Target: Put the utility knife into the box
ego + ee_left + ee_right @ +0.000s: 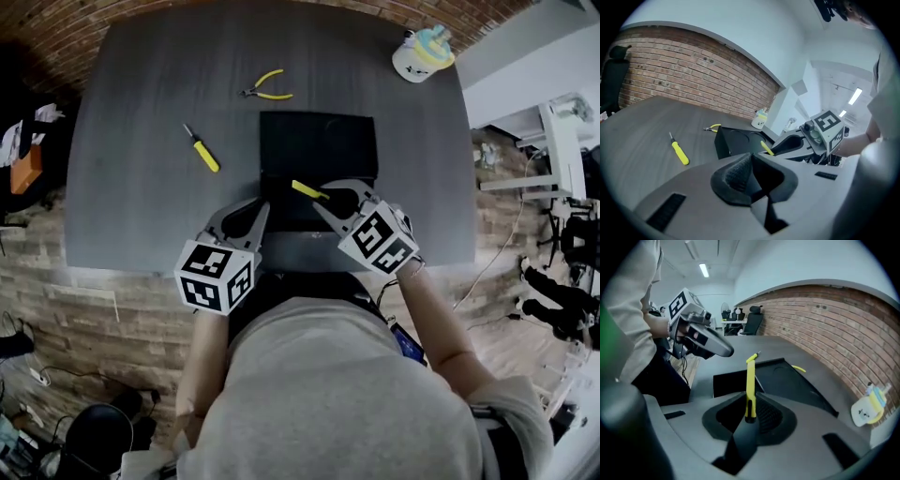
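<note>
A slim yellow utility knife (pixel 309 190) is clamped by its rear end in my right gripper (pixel 328 199), tip pointing far-left over the near part of the black box (pixel 319 141). In the right gripper view the knife (pixel 750 380) stands up from between the pads, with the open box (pixel 787 376) just beyond. My left gripper (pixel 261 208) hovers at the box's near-left corner, jaws together with nothing between them. From the left gripper view I see the box (pixel 736 140), the knife (pixel 767 148) and the right gripper (pixel 787 143) to its right.
On the grey table (pixel 141 206) a yellow-handled screwdriver (pixel 202 148) lies left of the box. Yellow-handled pliers (pixel 266 91) lie beyond it. A white cup (pixel 422 54) holding small items stands at the far right corner. The near table edge is under my grippers.
</note>
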Demonstrator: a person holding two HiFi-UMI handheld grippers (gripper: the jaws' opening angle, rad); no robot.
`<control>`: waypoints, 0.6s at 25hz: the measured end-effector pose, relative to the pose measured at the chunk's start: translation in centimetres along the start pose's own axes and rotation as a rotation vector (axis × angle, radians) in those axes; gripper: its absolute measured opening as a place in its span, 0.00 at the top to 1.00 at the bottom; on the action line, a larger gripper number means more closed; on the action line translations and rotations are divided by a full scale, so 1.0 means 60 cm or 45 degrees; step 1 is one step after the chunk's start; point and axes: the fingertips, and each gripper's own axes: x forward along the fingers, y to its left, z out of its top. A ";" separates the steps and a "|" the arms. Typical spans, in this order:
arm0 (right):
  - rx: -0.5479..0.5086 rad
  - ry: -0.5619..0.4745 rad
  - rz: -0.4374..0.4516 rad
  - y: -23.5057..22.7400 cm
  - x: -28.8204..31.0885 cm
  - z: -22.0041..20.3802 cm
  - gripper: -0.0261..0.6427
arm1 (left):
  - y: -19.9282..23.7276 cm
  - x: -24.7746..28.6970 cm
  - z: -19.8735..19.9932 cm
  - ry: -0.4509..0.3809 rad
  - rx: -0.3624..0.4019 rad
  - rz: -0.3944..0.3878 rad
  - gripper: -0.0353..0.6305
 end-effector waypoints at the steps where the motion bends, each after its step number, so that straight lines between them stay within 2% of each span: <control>1: -0.030 0.036 0.014 0.003 0.008 -0.009 0.85 | 0.001 0.000 -0.005 0.003 -0.010 0.014 0.91; 4: -0.101 0.132 0.067 0.012 0.030 -0.033 0.85 | 0.006 0.001 -0.015 0.008 -0.038 0.056 0.91; 10: -0.148 0.266 0.152 0.023 0.068 -0.070 0.85 | 0.014 0.000 -0.026 0.021 -0.056 0.118 0.91; 15: -0.221 0.341 0.225 0.037 0.092 -0.092 0.85 | 0.029 0.001 -0.036 0.031 -0.081 0.166 0.91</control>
